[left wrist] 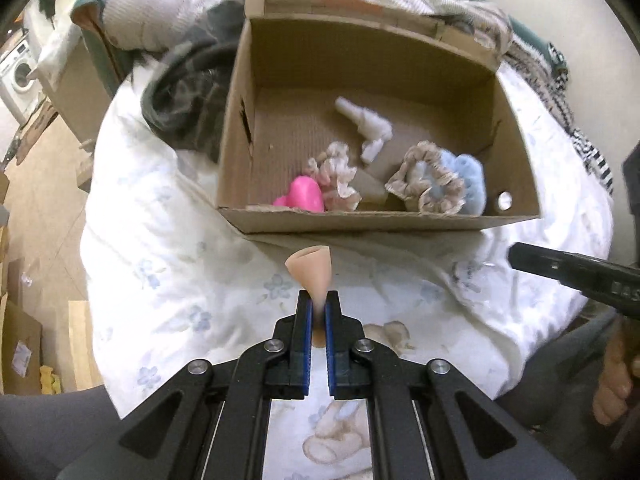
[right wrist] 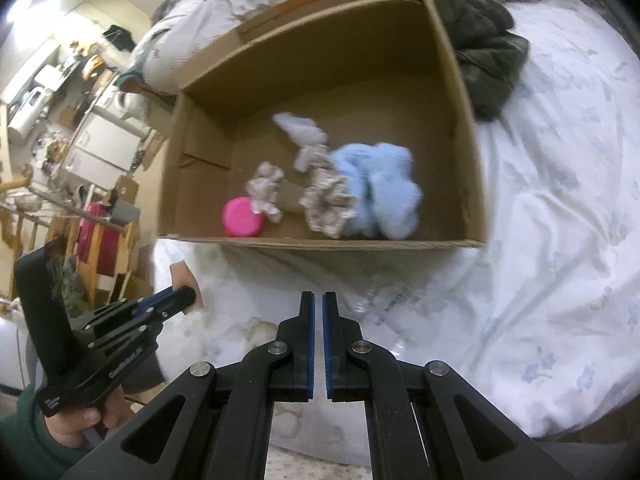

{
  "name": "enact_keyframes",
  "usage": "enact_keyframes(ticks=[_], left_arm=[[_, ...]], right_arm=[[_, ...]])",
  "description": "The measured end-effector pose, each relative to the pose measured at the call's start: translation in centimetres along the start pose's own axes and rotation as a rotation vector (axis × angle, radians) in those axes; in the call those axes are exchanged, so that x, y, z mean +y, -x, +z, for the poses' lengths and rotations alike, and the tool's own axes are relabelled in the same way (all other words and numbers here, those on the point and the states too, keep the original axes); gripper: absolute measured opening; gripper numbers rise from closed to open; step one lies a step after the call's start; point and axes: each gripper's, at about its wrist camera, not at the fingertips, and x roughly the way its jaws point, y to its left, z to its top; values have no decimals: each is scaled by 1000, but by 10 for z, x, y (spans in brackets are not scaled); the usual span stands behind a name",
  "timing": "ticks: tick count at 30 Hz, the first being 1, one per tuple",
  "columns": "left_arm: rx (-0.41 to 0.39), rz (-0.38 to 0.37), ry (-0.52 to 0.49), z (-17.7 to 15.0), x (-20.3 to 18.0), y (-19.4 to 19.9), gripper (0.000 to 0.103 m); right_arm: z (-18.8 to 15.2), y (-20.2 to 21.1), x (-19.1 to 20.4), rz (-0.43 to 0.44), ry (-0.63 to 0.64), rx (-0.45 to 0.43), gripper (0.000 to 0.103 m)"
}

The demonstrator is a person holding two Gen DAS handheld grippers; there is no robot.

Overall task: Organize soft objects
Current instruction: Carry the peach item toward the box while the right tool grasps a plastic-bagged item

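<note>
Pinching a peach-coloured soft cone (left wrist: 311, 270) in the left gripper (left wrist: 318, 304), just short of the cardboard box's (left wrist: 360, 222) near wall. Sitting inside already: pink heart-shaped squishy (left wrist: 306, 195), beige frilly scrunchies (left wrist: 338, 176), fluffy blue piece (right wrist: 380, 188), white fuzzy item (left wrist: 366, 122), all blurred. Lying behind the box on the floral duvet (right wrist: 560, 240), a dark garment (right wrist: 484, 52). Hovering with nothing between its nearly touching pads, the right gripper (right wrist: 319, 300).

Both wrist views look forward and down along own fingers – cardboard box (left wrist: 360, 222) just ahead, right view nearer. Shared: box interior, floral bedding (right wrist: 560, 240) – each sees other gripper at frame edge.
</note>
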Motion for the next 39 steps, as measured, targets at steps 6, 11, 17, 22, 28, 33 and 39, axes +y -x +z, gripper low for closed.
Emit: enact_keyframes(ticks=[6, 11, 17, 22, 28, 33, 39], left_arm=[[-83, -21, 17, 12, 2, 34, 6], [-143, -25, 23, 30, 4, 47, 5], [-167, -22, 13, 48, 5, 52, 6], [-171, -15, -9, 53, 5, 48, 5], [-170, -7, -30, 43, 1, 34, 6], [-194, -10, -57, 41, -7, 36, 6], [-186, -24, -45, 39, -4, 36, 6]], right_arm=[[9, 18, 14, 94, 24, -88, 6], [17, 33, 16, 152, -3, -172, 6], [29, 39, 15, 184, -29, -243, 6], [27, 31, 7, 211, -46, -148, 7], [5, -10, -23, -33, -102, 32, 71], [-1, -63, -30, -204, -91, 202, 71], [-3, -99, -28, -378, 12, 282, 32]])
